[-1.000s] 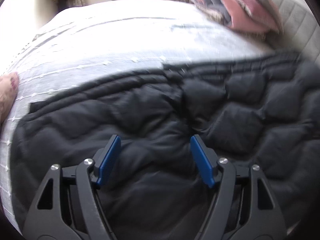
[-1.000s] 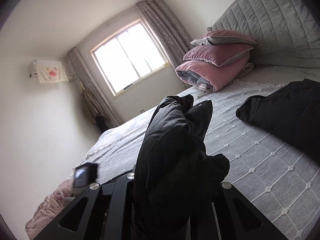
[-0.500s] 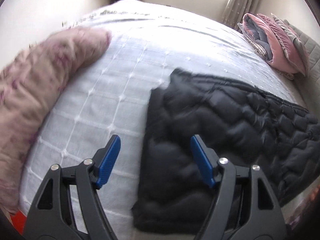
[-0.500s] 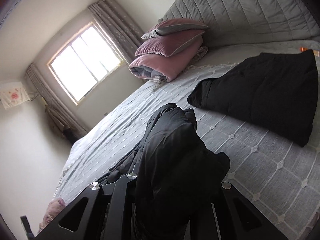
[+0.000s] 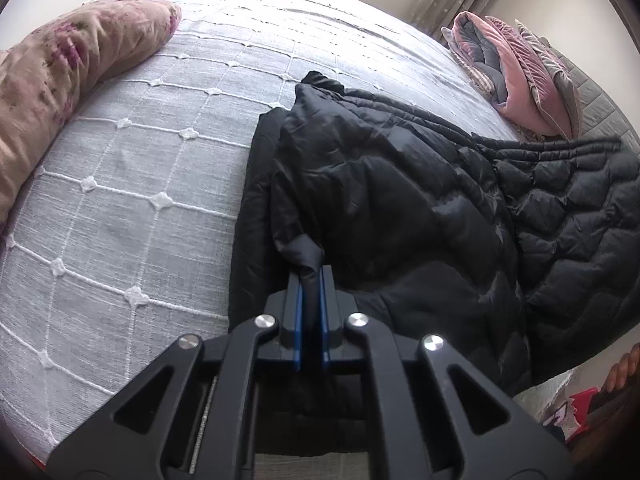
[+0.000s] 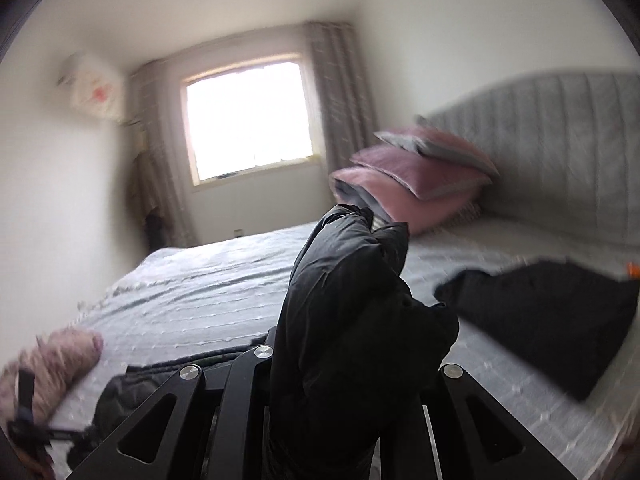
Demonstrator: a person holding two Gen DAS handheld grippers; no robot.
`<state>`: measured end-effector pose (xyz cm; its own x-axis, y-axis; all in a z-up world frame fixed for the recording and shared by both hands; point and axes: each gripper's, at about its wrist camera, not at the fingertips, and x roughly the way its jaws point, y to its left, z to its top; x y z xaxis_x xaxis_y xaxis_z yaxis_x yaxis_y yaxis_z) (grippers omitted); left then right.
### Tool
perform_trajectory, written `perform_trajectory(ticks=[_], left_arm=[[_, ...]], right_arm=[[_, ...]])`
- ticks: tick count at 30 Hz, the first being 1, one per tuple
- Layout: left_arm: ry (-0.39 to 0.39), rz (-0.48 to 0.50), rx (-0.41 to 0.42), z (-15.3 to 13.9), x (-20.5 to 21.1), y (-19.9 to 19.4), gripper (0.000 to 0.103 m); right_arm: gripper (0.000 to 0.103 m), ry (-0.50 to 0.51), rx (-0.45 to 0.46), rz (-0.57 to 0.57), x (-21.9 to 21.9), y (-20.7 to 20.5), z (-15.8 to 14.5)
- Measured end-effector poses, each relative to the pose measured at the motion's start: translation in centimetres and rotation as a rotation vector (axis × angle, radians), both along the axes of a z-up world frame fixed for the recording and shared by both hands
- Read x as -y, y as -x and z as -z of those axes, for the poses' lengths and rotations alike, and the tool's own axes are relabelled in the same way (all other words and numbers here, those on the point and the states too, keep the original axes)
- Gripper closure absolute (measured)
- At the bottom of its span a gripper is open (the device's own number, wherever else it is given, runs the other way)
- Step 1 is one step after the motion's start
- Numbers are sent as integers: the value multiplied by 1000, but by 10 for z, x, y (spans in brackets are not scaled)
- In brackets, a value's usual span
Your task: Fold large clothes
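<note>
A black quilted jacket [image 5: 420,200] lies spread across the grey bedspread [image 5: 140,168], its near left corner doubled over. My left gripper [image 5: 310,280] points down at that corner and is shut, a fold of the jacket's fabric pinched between the blue pads [image 5: 297,300]. In the right wrist view, a thick bunch of the same black jacket [image 6: 352,300] stands up between the arms of my right gripper [image 6: 348,364]. That gripper is shut on it, held above the bed. The fabric hides its fingertips.
A second black garment [image 6: 552,312] lies folded near the grey headboard [image 6: 560,140]. Pink pillows and a quilt [image 5: 516,76] are stacked there. A floral pillow [image 5: 60,80] lies along the bed's left side. The bed's edge and floor clutter [image 5: 584,404] are at lower right.
The left gripper swept to the jacket's left corner and closed on its fabric. The right gripper, still holding its bunch, swung and rolled, so the window now faces it.
</note>
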<state>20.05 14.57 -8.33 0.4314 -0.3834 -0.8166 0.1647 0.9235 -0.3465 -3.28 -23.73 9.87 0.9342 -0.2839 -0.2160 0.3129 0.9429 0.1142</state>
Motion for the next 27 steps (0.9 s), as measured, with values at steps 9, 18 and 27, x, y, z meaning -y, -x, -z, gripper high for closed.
perform_trajectory(ticks=[9, 18, 27], left_arm=[[132, -32, -46, 0, -20, 1, 94], [169, -112, 4, -14, -58, -3, 92], [245, -113, 68, -42, -58, 7, 51]], right_arm=[[88, 308, -29, -291, -136, -40, 9], [67, 390, -311, -638, -212, -83, 81], [22, 334, -342, -980, -205, -40, 74]])
